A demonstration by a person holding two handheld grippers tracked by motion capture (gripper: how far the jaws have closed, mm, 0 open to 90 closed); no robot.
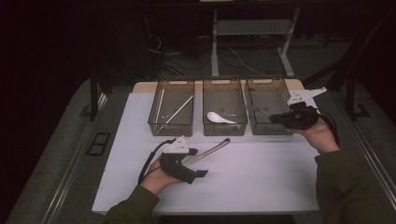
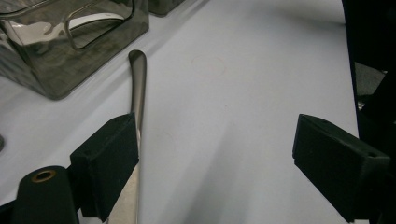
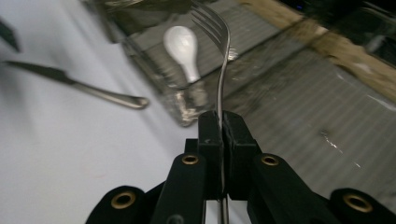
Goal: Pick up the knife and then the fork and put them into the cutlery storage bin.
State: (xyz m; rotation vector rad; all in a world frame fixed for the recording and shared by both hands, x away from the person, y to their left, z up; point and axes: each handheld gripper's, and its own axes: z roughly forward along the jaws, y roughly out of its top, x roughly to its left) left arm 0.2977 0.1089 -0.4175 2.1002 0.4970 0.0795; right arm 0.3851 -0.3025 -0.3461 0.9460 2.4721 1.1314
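two claws, two pieces of cutlery: i am sorting them into the three smoky plastic bins at the far side of the bench (image 1: 261, 186). my right claw (image 3: 219, 122) is clamped tight on the handle of a fork (image 3: 223, 44), tines pointing away from me, and it hangs over the near end of the right bin (image 1: 267, 108). that step looks nearly done; the next move calls for lowering the fork into that bin and parting the jaws so it drops flat. my left claw (image 2: 212, 149) stands wide open, with a table knife (image 2: 136, 105) lying on the bench along the inner face of one pad (image 2: 107, 163), not gripped as far as i can tell. the knife is slim brushed steel with a rounded handle end, pointing toward the middle bin (image 1: 224, 111), where a white ceramic spoon (image 3: 183, 46) lies. the left bin (image 1: 171, 112) holds chopsticks (image 1: 175, 113). to lift the knife i judge i must centre it and close.
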